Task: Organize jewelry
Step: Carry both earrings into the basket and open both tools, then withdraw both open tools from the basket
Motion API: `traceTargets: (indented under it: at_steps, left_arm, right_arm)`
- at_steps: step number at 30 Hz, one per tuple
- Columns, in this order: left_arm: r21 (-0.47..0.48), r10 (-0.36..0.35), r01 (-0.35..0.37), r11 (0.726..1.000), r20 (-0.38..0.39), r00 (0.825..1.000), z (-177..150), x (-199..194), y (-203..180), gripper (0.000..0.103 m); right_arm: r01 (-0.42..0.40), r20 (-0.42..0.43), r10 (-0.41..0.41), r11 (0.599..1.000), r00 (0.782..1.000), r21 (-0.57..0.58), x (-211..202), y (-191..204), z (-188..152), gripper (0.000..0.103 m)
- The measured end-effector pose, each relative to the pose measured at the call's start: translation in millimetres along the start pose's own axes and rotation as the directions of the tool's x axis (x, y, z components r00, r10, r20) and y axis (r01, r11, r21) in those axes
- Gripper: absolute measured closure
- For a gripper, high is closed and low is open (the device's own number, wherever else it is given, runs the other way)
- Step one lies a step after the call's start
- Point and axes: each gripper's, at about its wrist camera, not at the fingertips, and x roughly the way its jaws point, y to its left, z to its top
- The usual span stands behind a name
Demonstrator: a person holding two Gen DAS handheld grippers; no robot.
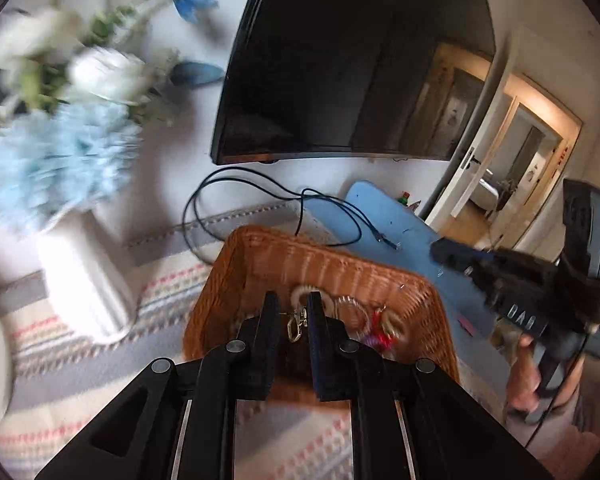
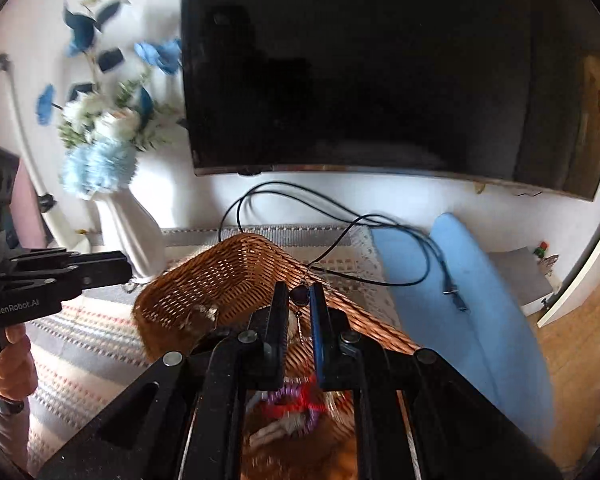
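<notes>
A brown wicker basket [image 1: 260, 264] sits on a striped cloth and holds several hoops, bracelets and red pieces [image 1: 380, 320]. My left gripper [image 1: 294, 312] hangs over the basket, nearly shut on a gold earring [image 1: 296, 326] that dangles between the fingers. My right gripper [image 2: 299, 300] is over the same basket [image 2: 220, 276], nearly shut on a dark round-bead earring [image 2: 299, 295] with a thin drop below it. Purple and red jewelry [image 2: 296, 400] lies under it. The right gripper shows at the right of the left wrist view [image 1: 520, 280], and the left one in the right wrist view [image 2: 60, 276].
A white vase [image 1: 80, 276] with blue and white flowers [image 2: 100, 148] stands left of the basket. A dark TV screen [image 2: 380, 72] hangs on the wall behind. A black cable [image 2: 340, 232] trails onto a blue board [image 2: 460, 292]. A doorway [image 1: 512, 168] opens right.
</notes>
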Motion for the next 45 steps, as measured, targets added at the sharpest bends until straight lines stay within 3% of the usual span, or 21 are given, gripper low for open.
traceTargets:
  at_steps: [7,16,18,20,21,23,24,28,32,36,38,40,41,42,45]
  left_arm:
    - [-0.045,-0.035,0.031,0.998,-0.082,0.996,6.0,74.5,22.2,0.089]
    - [-0.068,-0.032,0.023,0.997,-0.141,0.99,-8.8,99.6,30.8,0.088]
    - [-0.079,-0.043,0.032,0.996,-0.148,0.988,-8.3,101.0,30.9,0.073]
    - [-0.083,-0.051,0.041,0.996,-0.126,0.991,-8.3,96.6,29.8,0.059]
    - [-0.081,-0.046,0.037,0.996,-0.11,0.993,-8.3,92.6,28.6,0.058]
    - [-0.08,-0.044,0.037,0.996,-0.092,0.995,-7.2,84.5,26.9,0.057]
    - [-0.087,-0.056,0.048,0.995,-0.088,0.995,-6.2,78.6,25.5,0.057]
    - [-0.091,-0.057,0.052,0.994,-0.053,0.997,-7.5,44.2,16.3,0.057]
    - [-0.082,-0.048,0.048,0.995,0.011,0.999,-15.7,-8.3,-2.0,0.057]
    - [-0.033,0.029,-0.026,0.999,0.081,0.996,-29.0,-63.7,-33.1,0.049]
    - [0.013,0.138,-0.141,0.99,0.128,0.982,-43.0,-96.3,-58.0,0.037]
    - [0.022,0.26,-0.266,0.964,0.159,0.953,-57.4,-120.4,-73.8,0.026]
    - [0.014,0.321,-0.328,0.945,0.172,0.931,-66.2,-130.7,-80.5,0.025]
    - [0.003,0.397,-0.405,0.914,0.188,0.898,-78.7,-142.1,-89.9,0.025]
    - [-0.009,0.508,-0.52,0.854,0.231,0.83,-107.8,-162.0,-108.5,0.024]
  right_arm:
    - [-0.044,-0.075,0.042,0.999,0.996,-0.019,67.3,15.4,6.7,0.091]
    - [-0.079,-0.115,0.077,0.997,0.99,-0.017,89.4,20.8,-0.6,0.091]
    - [-0.107,-0.128,0.106,0.994,0.986,0.002,92.8,18.4,-0.7,0.091]
    - [-0.125,-0.126,0.127,0.992,0.984,0.025,91.7,13.5,-0.6,0.089]
    - [-0.13,-0.118,0.133,0.991,0.984,0.032,89.5,11.3,0.6,0.087]
    - [-0.138,-0.093,0.143,0.989,0.985,0.056,79.6,6.0,2.4,0.067]
    - [-0.138,-0.088,0.144,0.988,0.986,0.065,75.8,4.7,4.0,0.063]
    - [-0.127,-0.073,0.13,0.991,0.989,0.051,44.0,6.8,6.9,0.062]
    - [-0.128,0.015,0.127,0.991,0.992,0.05,-20.5,9.6,6.6,0.06]
    - [-0.097,0.089,0.09,0.992,0.992,0.084,-80.3,11.6,-3.1,0.055]
    - [-0.077,0.131,0.065,0.993,0.989,0.087,-114.5,19.6,-17.7,0.055]
    - [-0.042,0.147,0.03,0.996,0.989,0.084,-134.9,28.6,-30.4,0.054]
    - [-0.01,0.16,-0.002,0.997,0.987,0.073,-148.6,37.4,-42.3,0.054]
    - [0.007,0.169,-0.018,0.998,0.985,0.066,-156.2,42.6,-49.1,0.054]
    - [0.049,0.203,-0.062,0.996,0.977,0.069,-183.3,56.8,-74.8,0.048]
